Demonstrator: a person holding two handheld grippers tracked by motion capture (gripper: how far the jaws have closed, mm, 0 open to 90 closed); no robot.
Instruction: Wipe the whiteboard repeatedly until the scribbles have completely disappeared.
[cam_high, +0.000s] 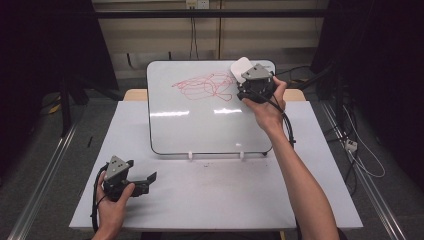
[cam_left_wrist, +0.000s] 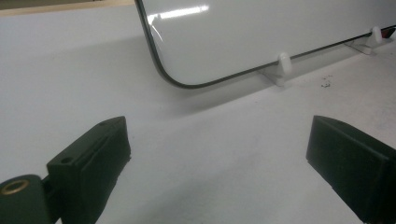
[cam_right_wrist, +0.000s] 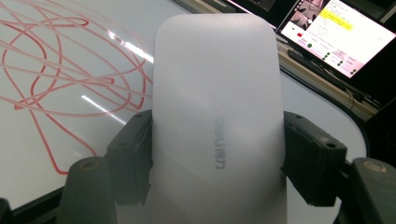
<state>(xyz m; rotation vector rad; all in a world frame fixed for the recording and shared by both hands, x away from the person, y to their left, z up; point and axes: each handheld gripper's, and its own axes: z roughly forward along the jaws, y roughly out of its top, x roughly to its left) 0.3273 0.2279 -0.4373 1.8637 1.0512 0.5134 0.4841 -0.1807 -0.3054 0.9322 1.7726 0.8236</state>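
Right now the right gripper (cam_high: 248, 76) is squeezed tight on a white whiteboard eraser (cam_right_wrist: 217, 112), one black jaw on each long side. The eraser's long way runs straight out ahead of the jaws, toward the far right corner of the whiteboard (cam_high: 200, 130). It sits over that corner, and I cannot tell if it touches the board yet. The red scribble (cam_high: 207, 85) lies just to the left of the eraser, so I think the next wipe has to go left. The right hand (cam_high: 267, 107) is the one close to it; the left gripper (cam_high: 142, 180) is well apart, at the near left of the table (cam_high: 210, 200), with its jaws wide apart and nothing between them.

The right gripper view shows grey lettering on the eraser and lit screens (cam_right_wrist: 334, 32) past the board. The left gripper view shows the board's near corner and its small white feet (cam_left_wrist: 283, 65).
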